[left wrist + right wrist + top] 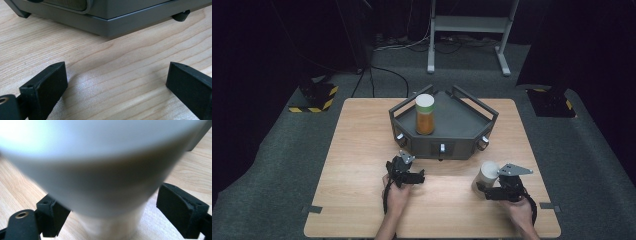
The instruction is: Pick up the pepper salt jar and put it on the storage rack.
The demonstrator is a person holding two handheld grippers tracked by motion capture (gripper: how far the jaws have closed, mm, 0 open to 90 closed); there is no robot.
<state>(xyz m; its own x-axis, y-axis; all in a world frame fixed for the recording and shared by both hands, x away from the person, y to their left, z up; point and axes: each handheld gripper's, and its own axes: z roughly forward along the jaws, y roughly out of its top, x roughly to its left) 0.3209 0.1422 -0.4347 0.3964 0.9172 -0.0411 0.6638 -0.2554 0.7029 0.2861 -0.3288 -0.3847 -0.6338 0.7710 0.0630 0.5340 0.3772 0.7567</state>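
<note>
On the wooden surface (362, 165), left gripper (411, 176) sat with fingers (45, 90) apart and empty before a grey tray (462, 125) holding an orange jar (425, 115), right gripper (497, 192) fingers (180, 210) straddled a white-capped bottle (486, 176), spread, not clamped.

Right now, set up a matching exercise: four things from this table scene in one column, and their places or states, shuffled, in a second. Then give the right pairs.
Things
1. orange jar
2. white container
3. left gripper
4. grey tray

Places or states
A. open over bare wood
B. between the right gripper's jaws
C. at the table's far middle
D. standing upright in the tray

Pairs: 1-D, 2-B, 3-A, 4-C
</note>
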